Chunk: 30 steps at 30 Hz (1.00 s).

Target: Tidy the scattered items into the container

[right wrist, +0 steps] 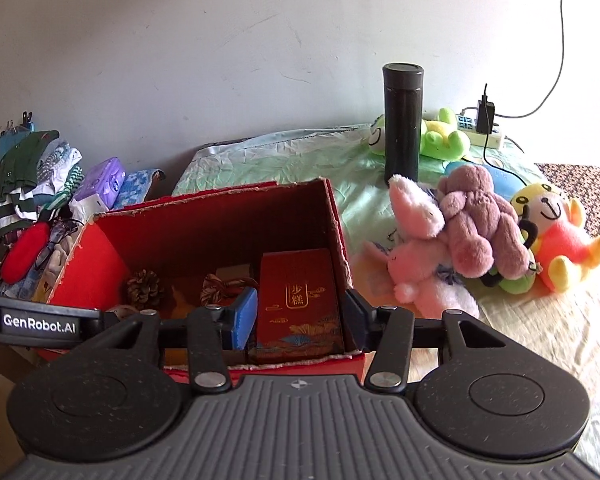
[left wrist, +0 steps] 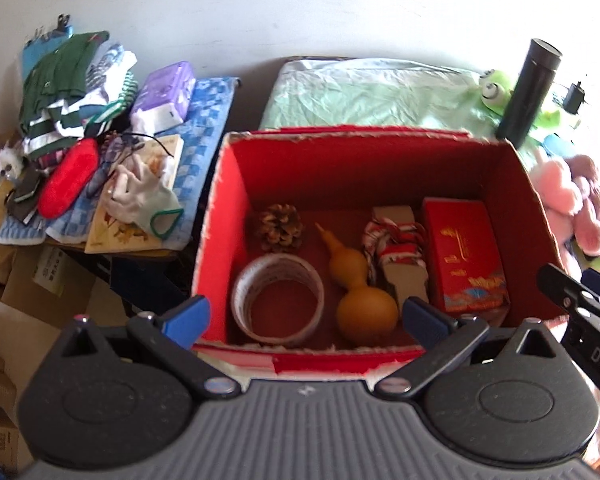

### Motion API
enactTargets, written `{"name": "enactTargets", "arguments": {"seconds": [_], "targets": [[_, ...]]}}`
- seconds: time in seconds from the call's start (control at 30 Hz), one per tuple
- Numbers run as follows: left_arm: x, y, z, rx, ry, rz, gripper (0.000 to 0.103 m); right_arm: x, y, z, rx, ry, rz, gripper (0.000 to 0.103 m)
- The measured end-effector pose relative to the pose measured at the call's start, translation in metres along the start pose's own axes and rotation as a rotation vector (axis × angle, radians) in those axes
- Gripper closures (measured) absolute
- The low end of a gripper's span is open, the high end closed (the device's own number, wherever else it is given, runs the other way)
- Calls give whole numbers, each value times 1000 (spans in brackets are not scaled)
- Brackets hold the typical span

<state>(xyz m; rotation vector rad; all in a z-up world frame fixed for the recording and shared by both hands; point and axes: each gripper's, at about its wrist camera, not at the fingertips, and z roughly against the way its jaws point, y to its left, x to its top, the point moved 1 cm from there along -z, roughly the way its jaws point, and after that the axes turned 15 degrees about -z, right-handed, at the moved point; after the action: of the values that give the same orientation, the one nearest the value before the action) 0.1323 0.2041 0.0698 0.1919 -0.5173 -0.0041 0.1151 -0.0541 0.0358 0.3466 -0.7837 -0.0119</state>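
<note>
1. Open red cardboard box point(left wrist: 220, 216) sat on the green-sheeted bed point(right wrist: 300, 152).
2. Inside (right side): red rectangular gift carton point(left wrist: 464, 252), tan gourd point(left wrist: 352, 280), clear tape roll point(left wrist: 278, 300), brown pinecone point(left wrist: 280, 226).
3. Left gripper point(left wrist: 304, 316) spread wide, empty.
4. Right gripper point(right wrist: 300, 312) parted, holding nothing.

Right claw point(right wrist: 300, 318) above near edge of red cardboard box point(right wrist: 104, 264), jaws parted, nothing between them. Inside: red gift box point(right wrist: 300, 300) at right, pine cone point(right wrist: 144, 288) at left. Black flask point(right wrist: 402, 124) upright beyond; plush toys point(right wrist: 476, 232) right of box.
</note>
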Motion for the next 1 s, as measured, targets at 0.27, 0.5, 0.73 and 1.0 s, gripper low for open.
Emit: {"name": "enactTargets", "arguments": {"seconds": [0.27, 0.5, 0.73, 1.0], "targets": [[16, 3, -1, 17, -19, 9, 1, 22, 17, -6, 2, -4, -3, 51], [9, -1, -22, -21, 52, 9, 1, 14, 23, -13, -11, 29, 9, 50], [0, -3, -30, -38, 80, 6, 1, 6, 24, -20, -30, 67, -3, 45], [-3, -1, -37, -46, 98, 0, 1, -1, 24, -24, -60, 71, -5, 40]]}}
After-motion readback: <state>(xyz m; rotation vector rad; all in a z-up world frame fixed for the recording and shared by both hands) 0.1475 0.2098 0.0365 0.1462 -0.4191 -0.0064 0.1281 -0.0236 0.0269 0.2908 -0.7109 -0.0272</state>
